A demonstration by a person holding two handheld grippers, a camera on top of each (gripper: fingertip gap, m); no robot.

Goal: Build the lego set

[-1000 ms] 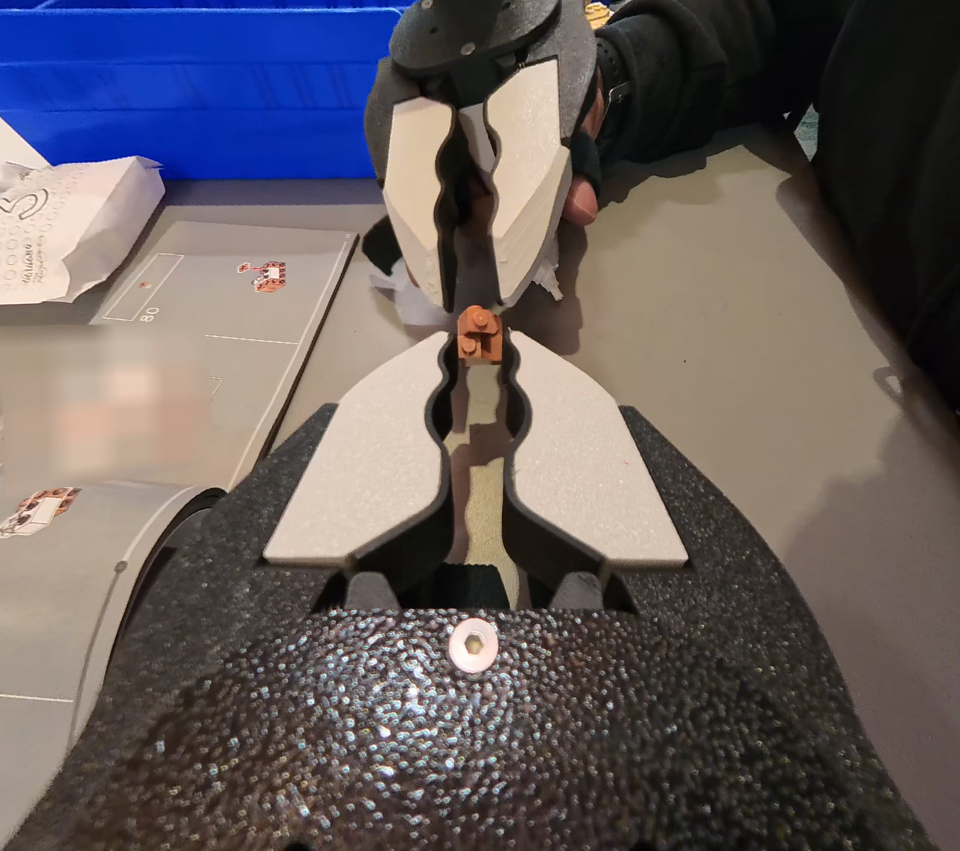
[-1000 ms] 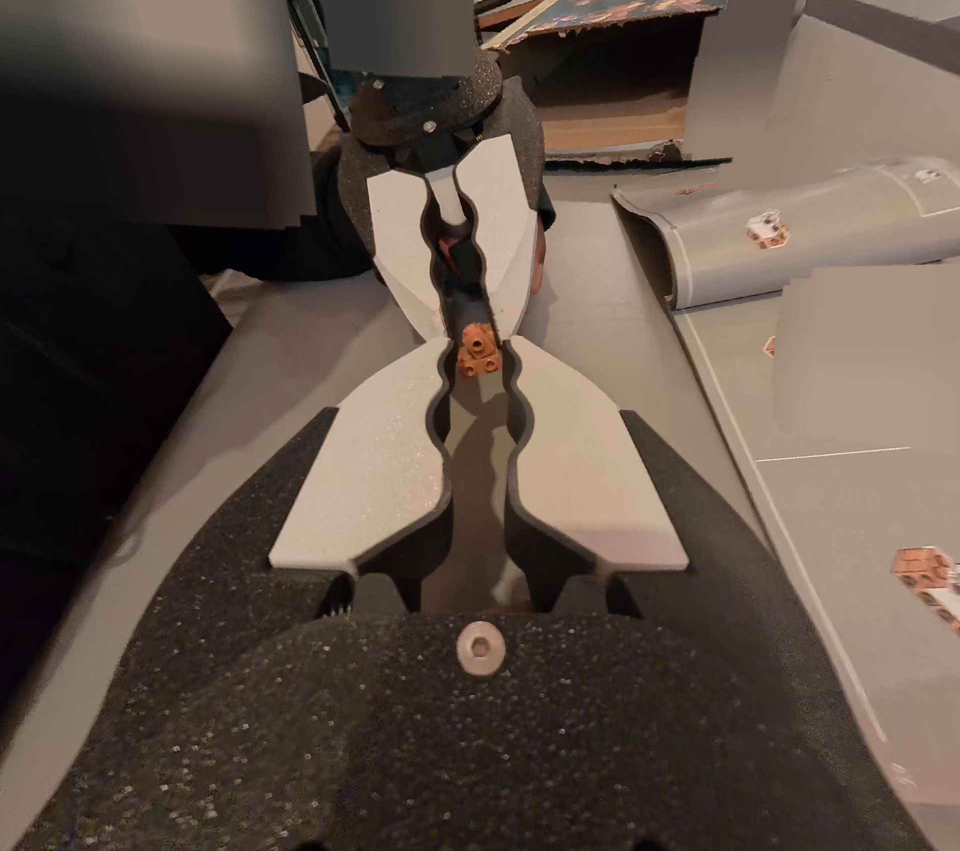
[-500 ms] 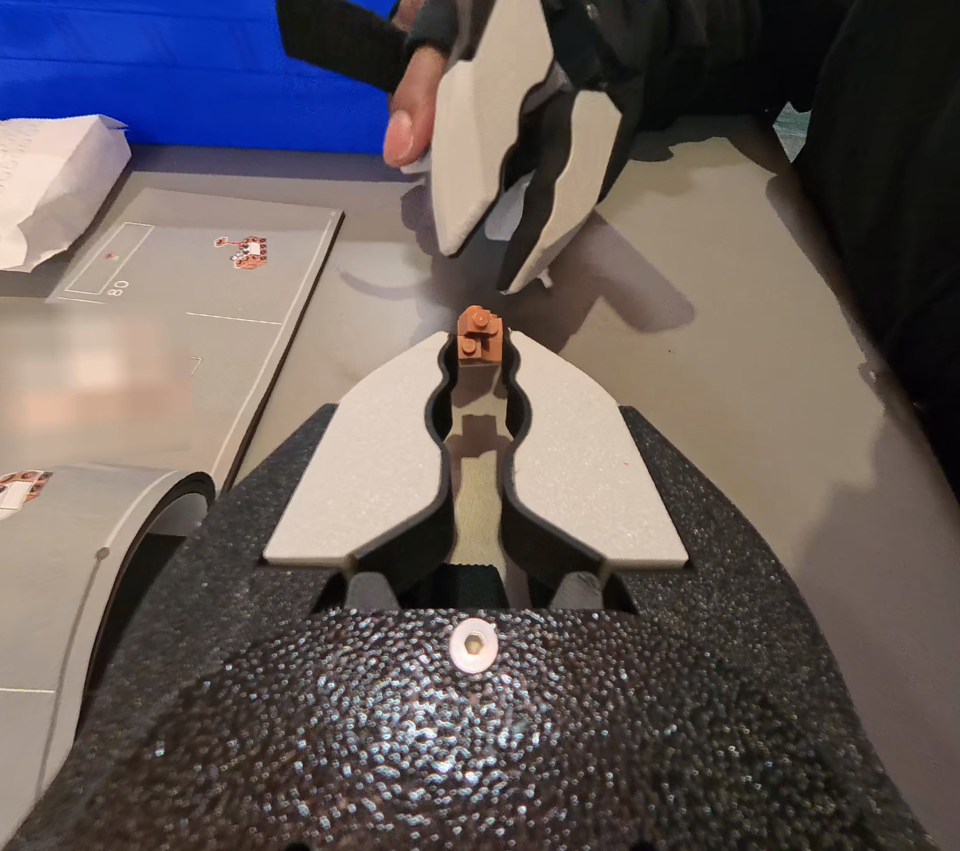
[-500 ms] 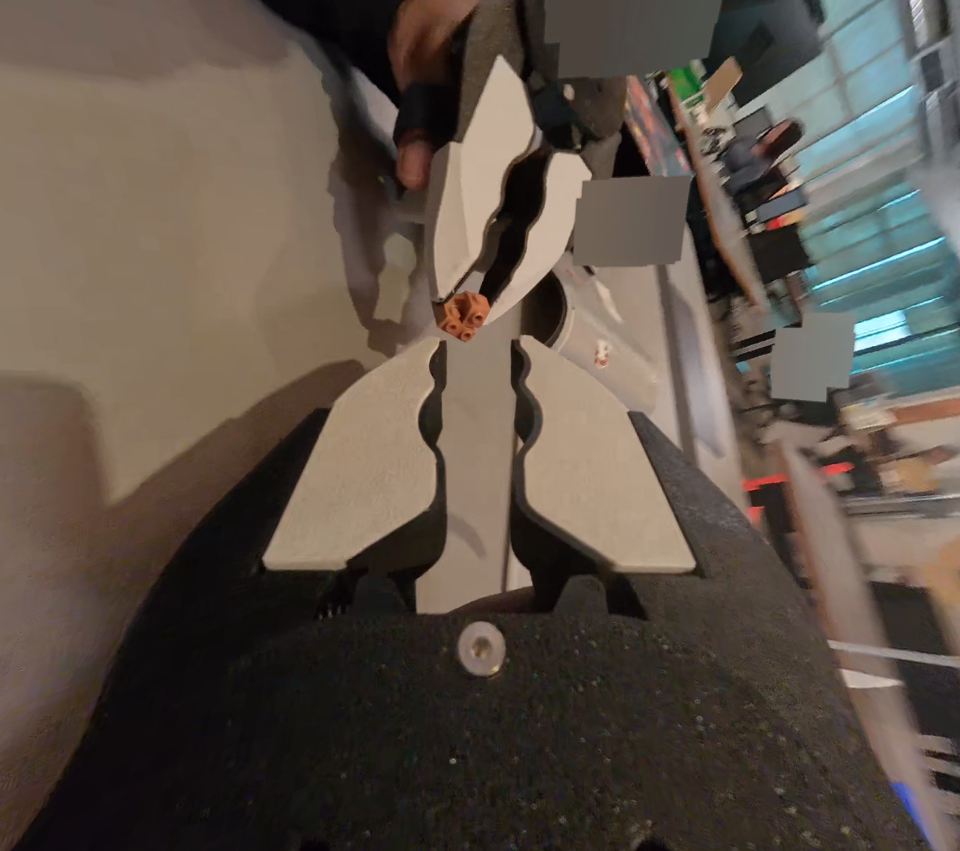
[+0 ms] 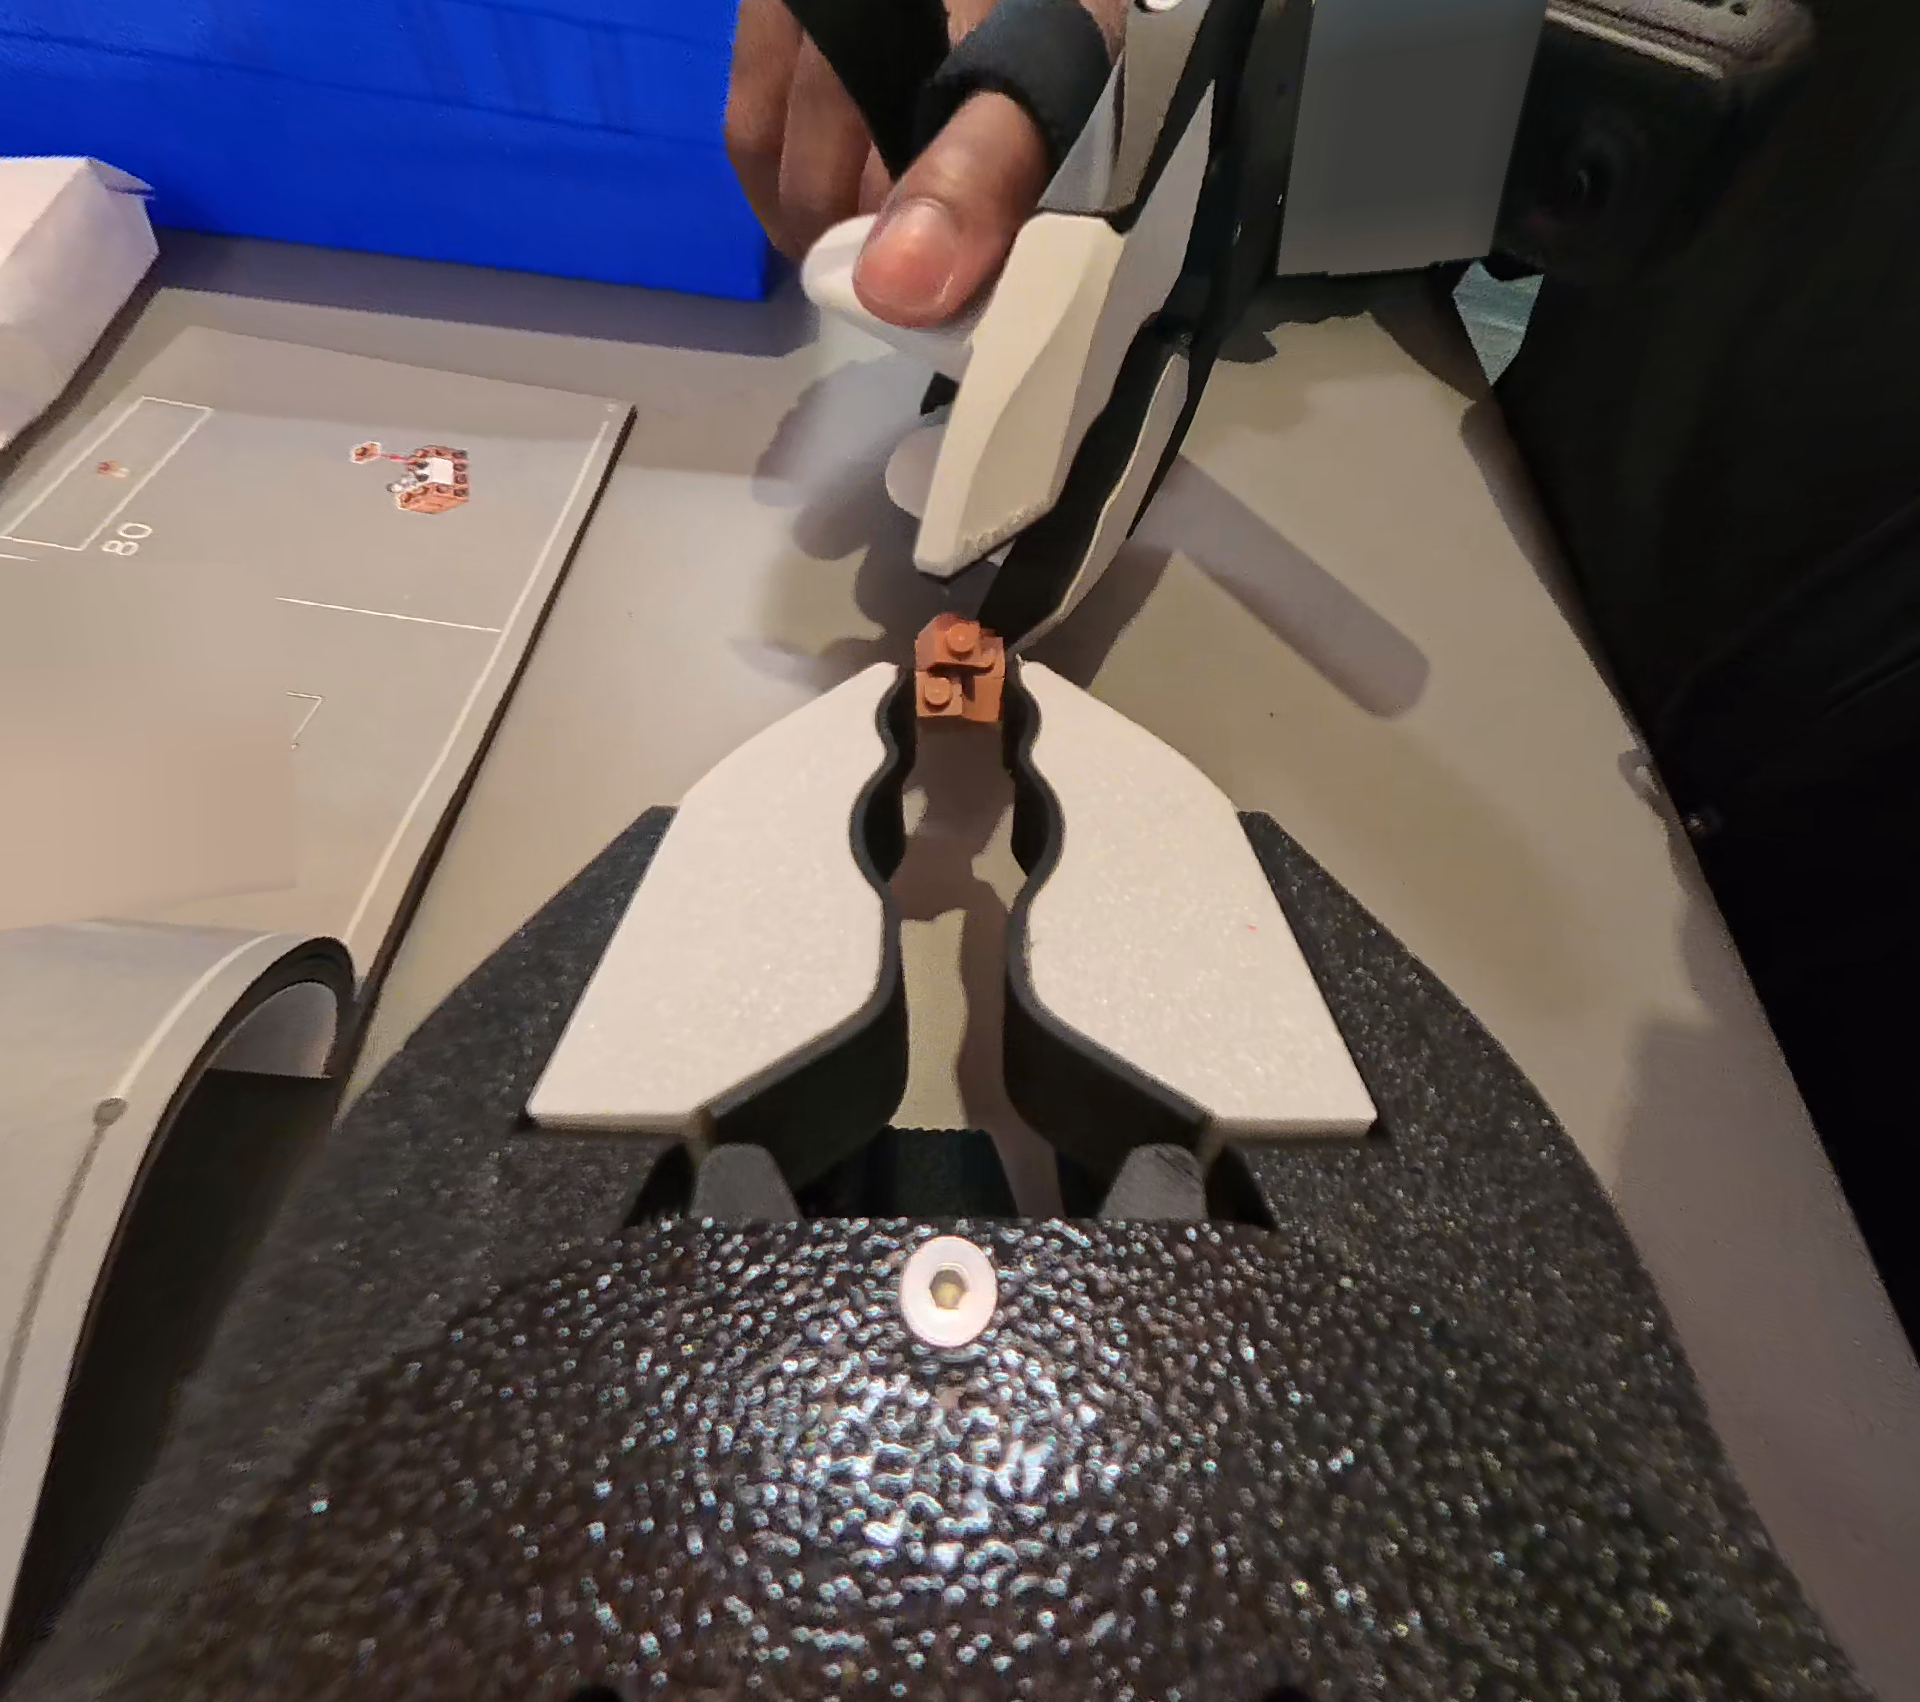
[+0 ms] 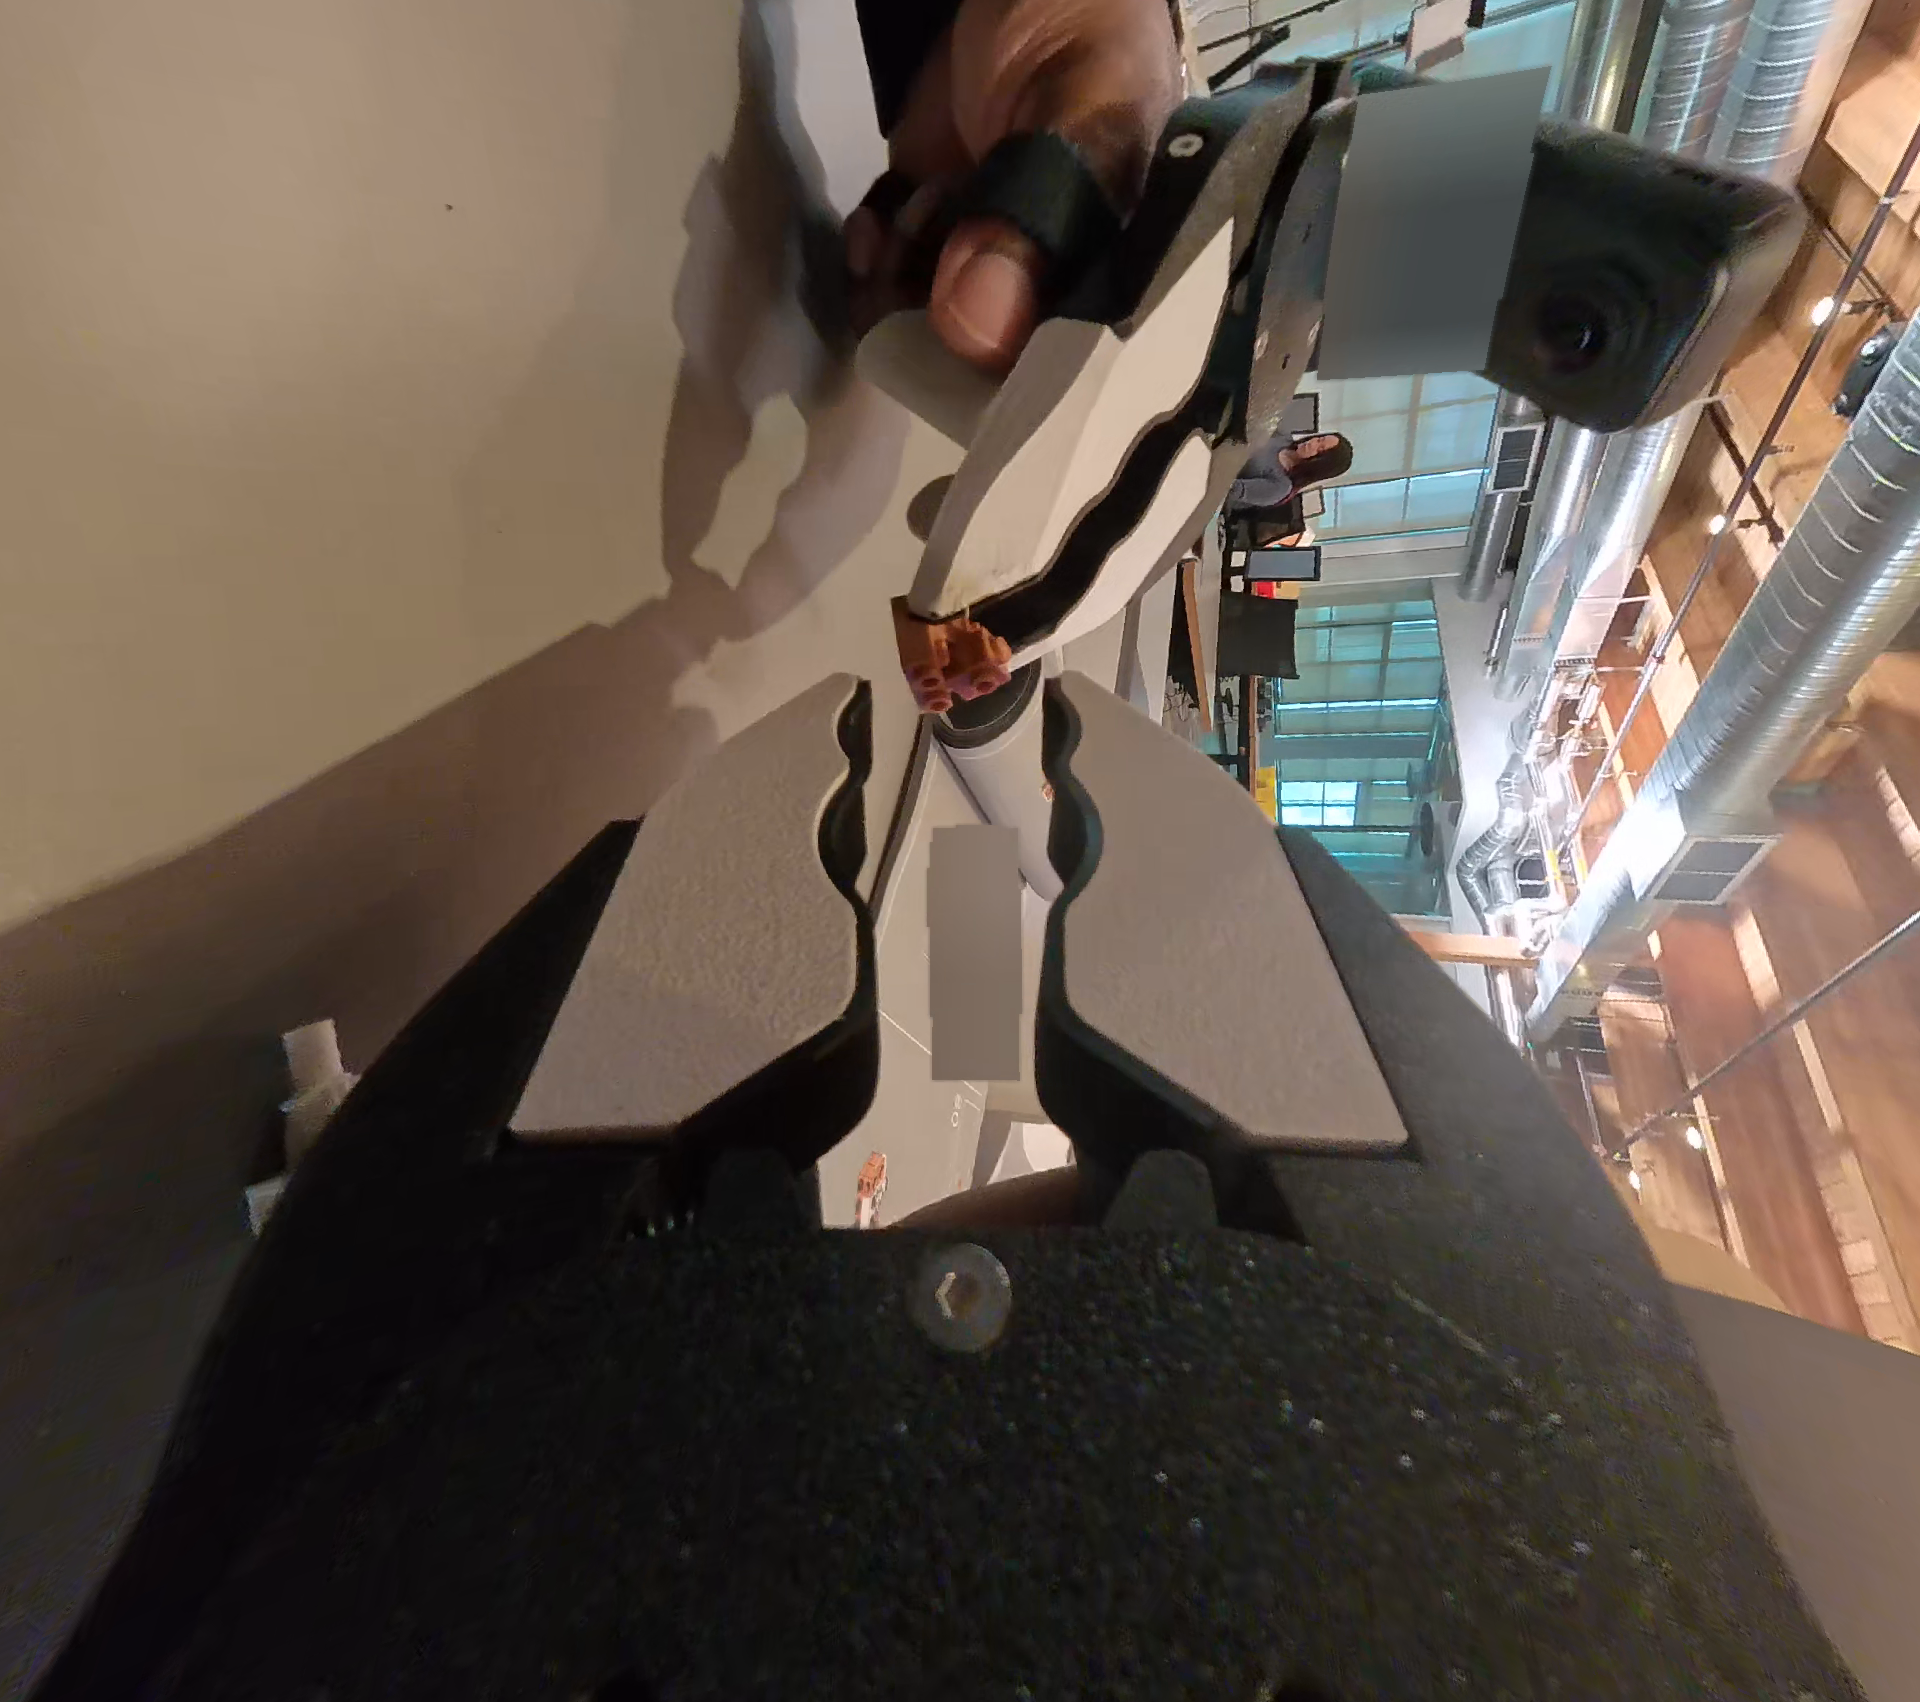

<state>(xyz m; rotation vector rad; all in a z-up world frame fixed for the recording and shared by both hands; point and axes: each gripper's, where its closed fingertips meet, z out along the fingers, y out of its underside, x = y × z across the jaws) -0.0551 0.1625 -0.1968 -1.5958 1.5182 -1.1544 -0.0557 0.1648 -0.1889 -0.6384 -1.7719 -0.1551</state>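
We hold a small reddish-brown studded plastic brick assembly [image 5: 958, 684] clamped at the very tips of our left gripper [image 5: 958, 696], both pale fingertips pressing its sides, above the grey tabletop [image 5: 1351, 821]. That hold is unchanged from a second ago.

What has changed is our right gripper [image 6: 961, 702]. A second ago it faced the left one head-on, its tips closed about the same brick piece. Since then it has spread its jaws, rolled onto its side and come in from above at a slant. Its fingers now stand apart with nothing between them; in its own view the brick sits just beyond the tips, in the left gripper's grasp. In the left wrist view the lower dark finger edge of the right gripper [image 5: 1003, 587] sits right at the brick's top; whether it touches we cannot tell.

So the piece has passed wholly into the left gripper's keeping.

Nearby lie an open grey instruction booklet [image 5: 312, 613], a crumpled white paper bag [image 5: 62, 250] and blue plastic bins [image 5: 364, 42].
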